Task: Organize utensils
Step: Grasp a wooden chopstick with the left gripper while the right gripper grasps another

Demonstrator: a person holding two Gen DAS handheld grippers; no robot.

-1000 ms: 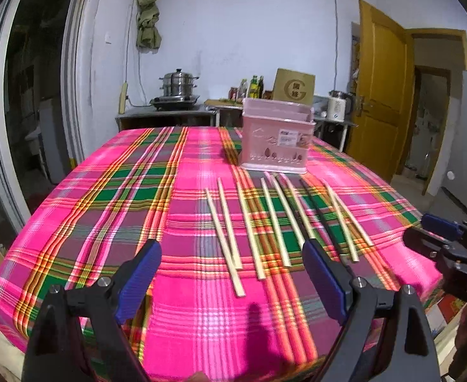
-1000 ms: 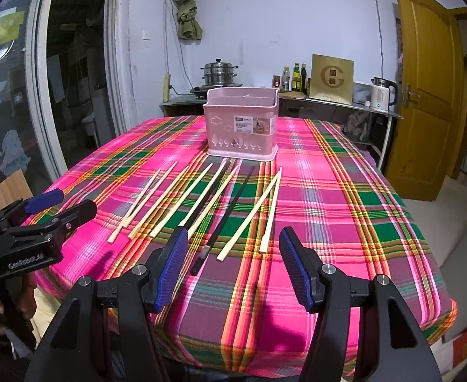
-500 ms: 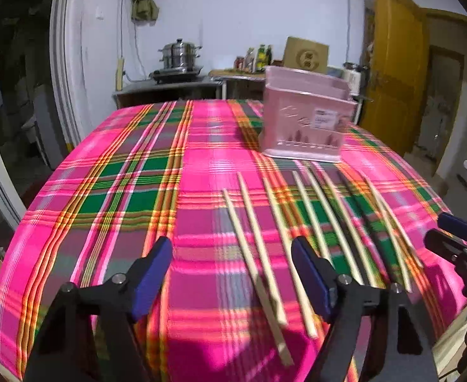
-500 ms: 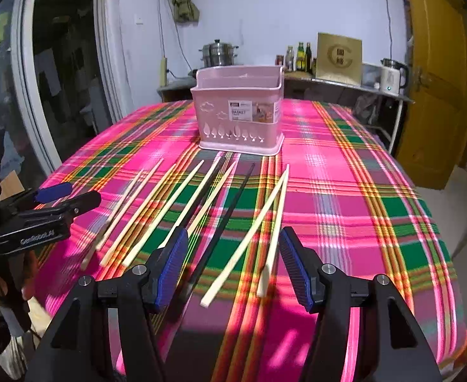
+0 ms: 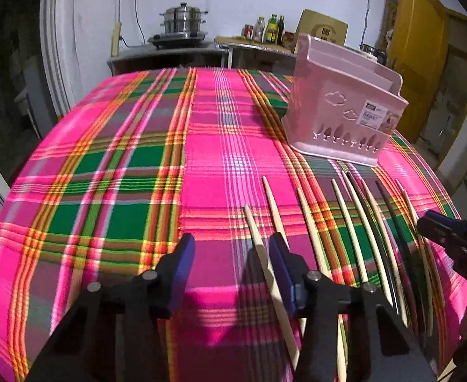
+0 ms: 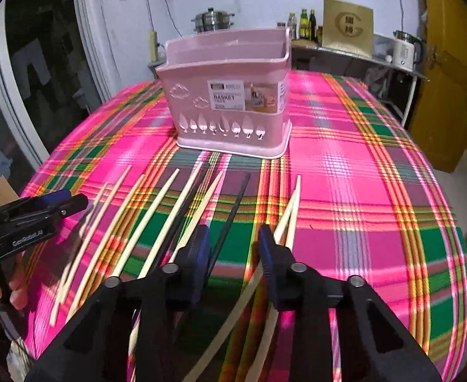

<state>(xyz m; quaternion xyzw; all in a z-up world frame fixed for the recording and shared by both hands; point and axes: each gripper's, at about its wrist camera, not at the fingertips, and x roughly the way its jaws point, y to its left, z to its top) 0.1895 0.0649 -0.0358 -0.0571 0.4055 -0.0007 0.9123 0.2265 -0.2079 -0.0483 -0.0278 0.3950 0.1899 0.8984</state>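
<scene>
Both grippers have dropped low and pushed in over the row of chopsticks within the last second; the pink basket looms much nearer in both views. Reads as approach finishing, first pick about to start.

Left to right across the table:

Left gripper (image 5: 232, 264): jaws spread, nothing held. The outermost pale chopstick (image 5: 267, 273) now runs up between its fingers, close to the right-hand pad (whether pad and stick touch, I cannot tell). A second ago the fingers straddled several sticks from higher up; now just this one sits in the gap. Likely its target.

Row of chopsticks: pale ones fanned on the plaid tablecloth (image 5: 112, 165), tips pointing toward the basket, none yet moved. Two black chopsticks (image 6: 233, 210) lie among them.

Right gripper (image 6: 232, 245): also spread and empty. One black stick passes between its fingers; the crossed pale pair (image 6: 292, 210) lies just outside the right finger. Jaws have narrowed slightly against a second ago, though still clearly apart.

Pink basket (image 6: 230, 95): upright beyond the stick tips, no utensils visible inside from here.

Judgement: nothing sorted yet. Thin sticks lying flat on cloth may roll or slip as the pads close.
</scene>
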